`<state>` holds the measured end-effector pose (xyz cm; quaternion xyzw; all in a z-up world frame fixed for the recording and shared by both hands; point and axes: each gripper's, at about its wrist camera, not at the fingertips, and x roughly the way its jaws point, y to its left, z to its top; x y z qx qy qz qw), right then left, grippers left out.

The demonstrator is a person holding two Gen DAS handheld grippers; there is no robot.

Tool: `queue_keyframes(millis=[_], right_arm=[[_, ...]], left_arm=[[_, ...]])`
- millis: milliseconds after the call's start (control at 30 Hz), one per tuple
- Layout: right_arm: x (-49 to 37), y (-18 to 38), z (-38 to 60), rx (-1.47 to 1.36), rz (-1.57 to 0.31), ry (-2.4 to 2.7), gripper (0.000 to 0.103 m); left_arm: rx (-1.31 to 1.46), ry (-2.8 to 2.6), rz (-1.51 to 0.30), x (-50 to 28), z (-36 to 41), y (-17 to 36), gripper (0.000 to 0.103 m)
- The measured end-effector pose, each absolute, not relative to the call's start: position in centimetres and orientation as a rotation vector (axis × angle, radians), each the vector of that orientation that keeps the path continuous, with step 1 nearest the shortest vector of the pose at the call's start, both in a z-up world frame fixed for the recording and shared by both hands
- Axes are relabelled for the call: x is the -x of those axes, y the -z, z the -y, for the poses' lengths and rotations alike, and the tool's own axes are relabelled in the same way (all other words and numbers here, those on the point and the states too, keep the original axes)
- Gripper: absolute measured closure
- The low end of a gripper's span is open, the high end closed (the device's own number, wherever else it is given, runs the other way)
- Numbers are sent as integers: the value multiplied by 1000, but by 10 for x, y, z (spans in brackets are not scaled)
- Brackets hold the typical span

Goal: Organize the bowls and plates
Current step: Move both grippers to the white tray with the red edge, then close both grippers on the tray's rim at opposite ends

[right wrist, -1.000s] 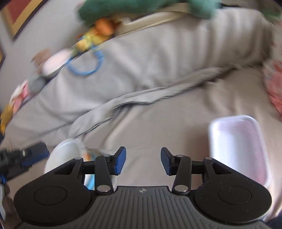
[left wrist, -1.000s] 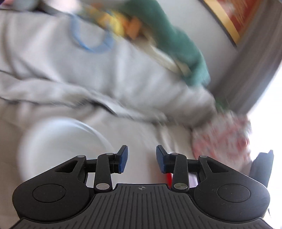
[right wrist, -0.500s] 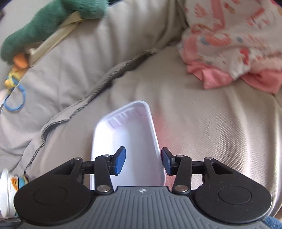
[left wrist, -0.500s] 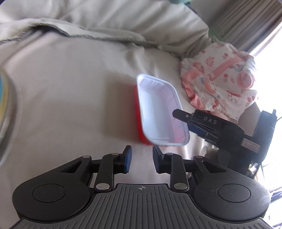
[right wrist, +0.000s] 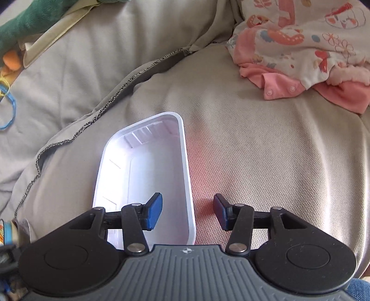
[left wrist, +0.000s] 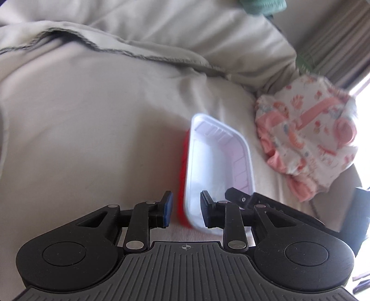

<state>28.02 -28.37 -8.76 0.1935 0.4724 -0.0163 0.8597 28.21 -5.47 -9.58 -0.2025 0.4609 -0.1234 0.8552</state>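
A rectangular tray [left wrist: 208, 166], white inside and red outside, lies on the beige cushion [left wrist: 92, 139]. My left gripper [left wrist: 186, 211] straddles the tray's left wall near its close corner, one pad outside and one inside, with small gaps showing. In the right wrist view the same tray [right wrist: 143, 166] runs away from me. My right gripper [right wrist: 187, 214] straddles its right wall, and its jaws are opening with clear space on both sides. A right gripper finger [left wrist: 240, 198] reaches into the tray in the left wrist view.
A heap of pink patterned baby clothes [right wrist: 300, 46] lies right of the tray [left wrist: 307, 139]. A grey-edged blanket fold [right wrist: 104, 104] runs behind it. A green plush toy [right wrist: 34, 20] and a blue ring [right wrist: 9, 111] sit far left. Colourful dish edges [right wrist: 7, 229] show at lower left.
Both grippers swung over and came down onto the tray. The left one left a round white dish, narrowed its jaws and closed in on the left wall. The right jaws widened a little.
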Motion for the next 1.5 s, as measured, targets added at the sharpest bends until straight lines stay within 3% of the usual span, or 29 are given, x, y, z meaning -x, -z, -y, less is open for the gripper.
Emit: queue_keyframes(millis=[133,300,467,700,933,1500], right_arm=[[-280,87,272,-332,-992,11,53],[-270,86,260,-298,-999,-87,59],[-228,89,232,-326,-1043,-248,59],[-192,76,139,-142,-1061,-402,58],[-187,66,142,-117,-1096,-351,59],[-175,65,151,-97,-1126,-365,56]], left_arm=[[421,280,-1032,-290,64,115,76],[378,302,-1068,-254,54,116,78],[355,299,-1118,-182,8,120,78],[398,167,-1080,-124,-53,114,79],[544,186,-1020,-135,-74,112,79],[462,101,-1028,-142,-67,122,81]])
